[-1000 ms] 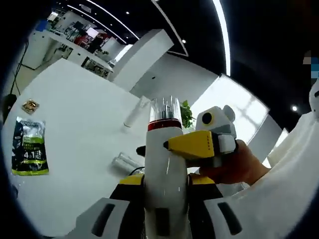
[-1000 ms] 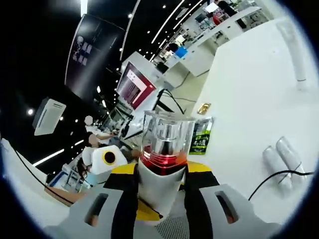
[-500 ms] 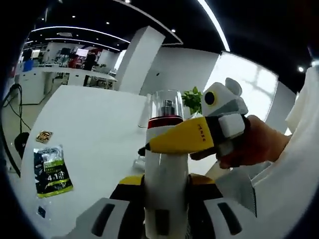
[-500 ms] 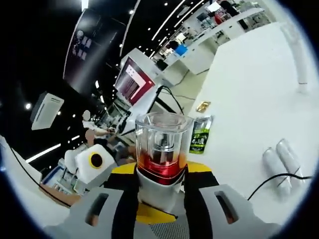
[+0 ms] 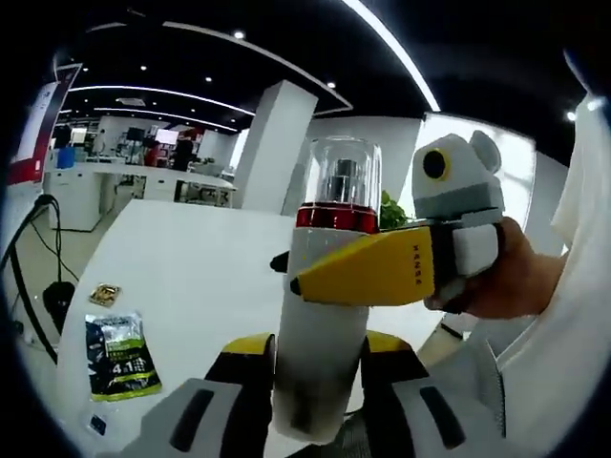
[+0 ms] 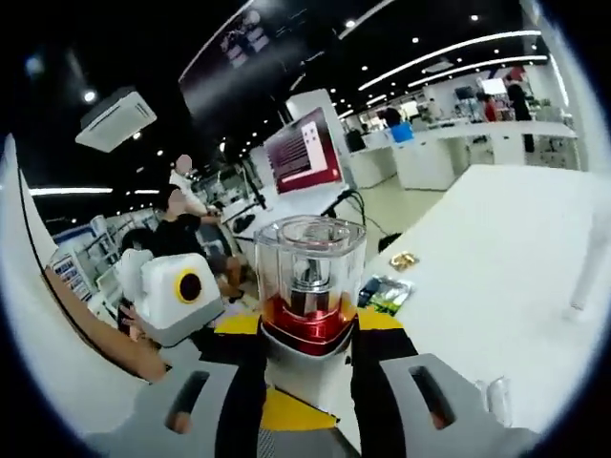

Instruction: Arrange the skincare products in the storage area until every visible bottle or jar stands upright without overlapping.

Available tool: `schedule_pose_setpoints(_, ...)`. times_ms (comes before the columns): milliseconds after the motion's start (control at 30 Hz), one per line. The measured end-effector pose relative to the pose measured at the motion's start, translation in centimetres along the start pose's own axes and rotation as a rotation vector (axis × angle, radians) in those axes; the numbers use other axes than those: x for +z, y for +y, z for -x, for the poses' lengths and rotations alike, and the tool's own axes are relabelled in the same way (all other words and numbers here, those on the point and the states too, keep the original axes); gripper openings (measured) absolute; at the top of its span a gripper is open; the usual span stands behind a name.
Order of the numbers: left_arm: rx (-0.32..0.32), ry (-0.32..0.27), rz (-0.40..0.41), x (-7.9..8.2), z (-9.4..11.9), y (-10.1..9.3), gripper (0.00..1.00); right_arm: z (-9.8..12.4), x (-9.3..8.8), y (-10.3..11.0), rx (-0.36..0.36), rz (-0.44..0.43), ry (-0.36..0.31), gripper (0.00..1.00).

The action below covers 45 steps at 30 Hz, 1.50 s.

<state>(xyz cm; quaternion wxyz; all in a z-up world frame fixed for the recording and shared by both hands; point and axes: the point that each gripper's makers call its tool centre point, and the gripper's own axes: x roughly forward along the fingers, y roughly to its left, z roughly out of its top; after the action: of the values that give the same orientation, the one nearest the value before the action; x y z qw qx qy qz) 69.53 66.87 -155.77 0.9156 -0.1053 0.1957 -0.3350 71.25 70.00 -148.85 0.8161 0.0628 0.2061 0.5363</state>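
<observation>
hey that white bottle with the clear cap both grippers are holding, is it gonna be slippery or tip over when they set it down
Probably somewhat slippery: the white bottle looks smooth and glossy where the left gripper and right gripper clamp it. It is tall and narrow with a clear cap on top, so it may tip easily. The cap looks like hard plastic, likely scuffable.

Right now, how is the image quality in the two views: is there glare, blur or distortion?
Left gripper view: the fisheye bends the ceiling light strips into arcs; the bright window behind the right gripper is washed out; the bottle is fairly sharp. Right gripper view: the table is overexposed to plain white; the clear cap shows reflections; the background people are small and soft.
</observation>
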Motion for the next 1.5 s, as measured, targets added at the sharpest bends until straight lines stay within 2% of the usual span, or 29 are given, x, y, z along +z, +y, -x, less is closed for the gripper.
schedule_pose_setpoints(133, 0.005, 0.001, -0.056, 0.2, 0.0, -0.2, 0.38, 1.4, 3.4, -0.6, -0.017, 0.036, -0.060, 0.30)
schedule_pose_setpoints(200, 0.008, 0.039, -0.118, -0.3, 0.1, 0.0, 0.38, 2.4, 5.5, -1.0, -0.038, 0.085, -0.100, 0.30)
schedule_pose_setpoints(267, 0.014, 0.061, -0.120, -0.8, 0.1, 0.4, 0.38, 3.4, 7.1, -1.4, -0.051, 0.090, -0.120, 0.30)
schedule_pose_setpoints(333, 0.037, 0.127, -0.089, -1.9, 0.1, 1.2, 0.39, 4.0, 8.3, -1.5, -0.046, 0.099, -0.121, 0.30)
schedule_pose_setpoints(400, 0.070, 0.138, -0.131, -2.1, 0.0, 2.1, 0.39, 4.7, 9.8, -1.8, -0.055, 0.117, -0.143, 0.30)
schedule_pose_setpoints(467, 0.087, 0.182, -0.161, -2.8, -0.2, 2.8, 0.39, 5.7, 11.2, -2.1, -0.063, 0.133, -0.165, 0.30)
schedule_pose_setpoints(533, 0.113, 0.217, -0.122, -3.5, -0.4, 3.5, 0.39, 6.5, 12.2, -2.3, -0.067, 0.146, -0.178, 0.30)
schedule_pose_setpoints(600, 0.134, 0.223, -0.101, -4.0, -0.6, 4.2, 0.39, 7.4, 12.9, -3.0, -0.082, 0.152, -0.186, 0.30)
schedule_pose_setpoints(667, 0.152, 0.239, -0.118, -4.3, -0.7, 4.3, 0.39, 8.0, 13.1, -3.5, -0.095, 0.149, -0.183, 0.31)
schedule_pose_setpoints(867, 0.146, 0.259, -0.219, -4.9, -1.1, 3.4, 0.39, 12.5, 14.2, -7.9, -0.228, 0.158, -0.181, 0.31)
schedule_pose_setpoints(1033, 0.147, 0.236, -0.165, -4.4, -1.1, 3.8, 0.39, 16.3, 15.0, -11.5, -0.298, 0.135, -0.194, 0.31)
schedule_pose_setpoints(1100, 0.155, 0.214, -0.147, -4.0, -1.0, 4.1, 0.39, 18.0, 15.1, -13.7, -0.339, 0.116, -0.200, 0.31)
schedule_pose_setpoints(1167, 0.158, 0.210, -0.140, -3.9, -1.0, 4.1, 0.39, 18.9, 15.2, -14.8, -0.367, 0.125, -0.195, 0.31)
schedule_pose_setpoints(1233, 0.158, 0.212, -0.143, -4.0, -1.0, 4.0, 0.39, 20.6, 15.0, -16.8, -0.419, 0.147, -0.159, 0.31)
schedule_pose_setpoints(1300, 0.156, 0.216, -0.151, -4.1, -1.0, 3.9, 0.39, 21.6, 14.8, -18.0, -0.440, 0.152, -0.134, 0.31)
schedule_pose_setpoints(1400, 0.152, 0.222, -0.143, -4.2, -1.1, 3.9, 0.37, 23.0, 14.9, -19.2, -0.461, 0.151, -0.122, 0.31)
schedule_pose_setpoints(1500, 0.155, 0.213, -0.124, -4.0, -1.0, 4.1, 0.36, 24.5, 14.9, -20.8, -0.512, 0.177, -0.091, 0.31)
